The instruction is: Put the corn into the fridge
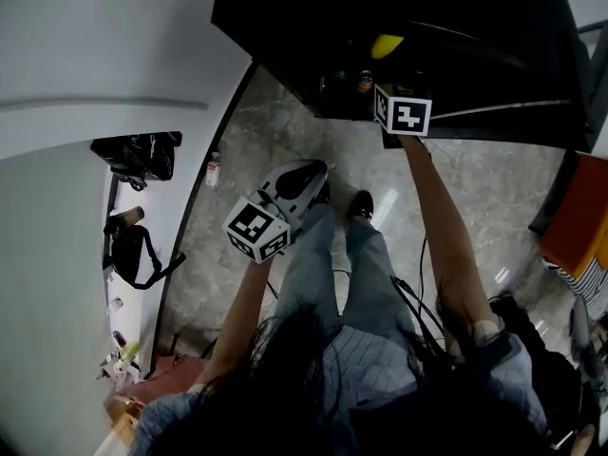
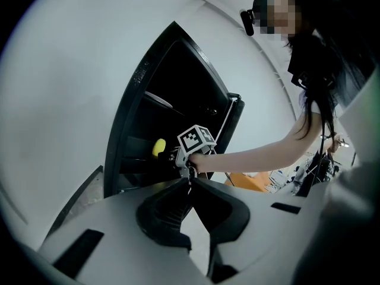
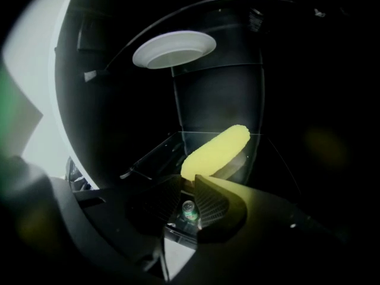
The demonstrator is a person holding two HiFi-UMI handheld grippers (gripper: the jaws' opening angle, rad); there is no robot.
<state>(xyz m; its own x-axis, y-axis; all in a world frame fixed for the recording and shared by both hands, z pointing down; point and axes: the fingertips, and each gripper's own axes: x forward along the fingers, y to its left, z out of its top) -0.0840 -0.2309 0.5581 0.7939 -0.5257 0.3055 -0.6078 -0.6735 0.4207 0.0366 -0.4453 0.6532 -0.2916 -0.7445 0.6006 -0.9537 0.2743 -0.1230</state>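
Note:
The yellow corn (image 3: 217, 152) lies on a glass shelf (image 3: 155, 156) inside the dark open fridge (image 1: 313, 17). It also shows as a yellow spot in the head view (image 1: 386, 46) and in the left gripper view (image 2: 158, 147). My right gripper (image 3: 188, 180) reaches into the fridge just short of the corn's near end. Its jaws stand a narrow gap apart with nothing between them. My left gripper (image 2: 190, 181) hangs back outside the fridge, at knee height in the head view (image 1: 313, 171), shut and empty.
A white plate (image 3: 174, 49) sits on the shelf above the corn. A green can (image 3: 189, 209) stands below, seen through the jaw gap. The fridge door (image 2: 235, 114) stands open. Black bags (image 1: 138, 155) lie on a white counter at left, a small bottle (image 1: 214, 169) on the floor.

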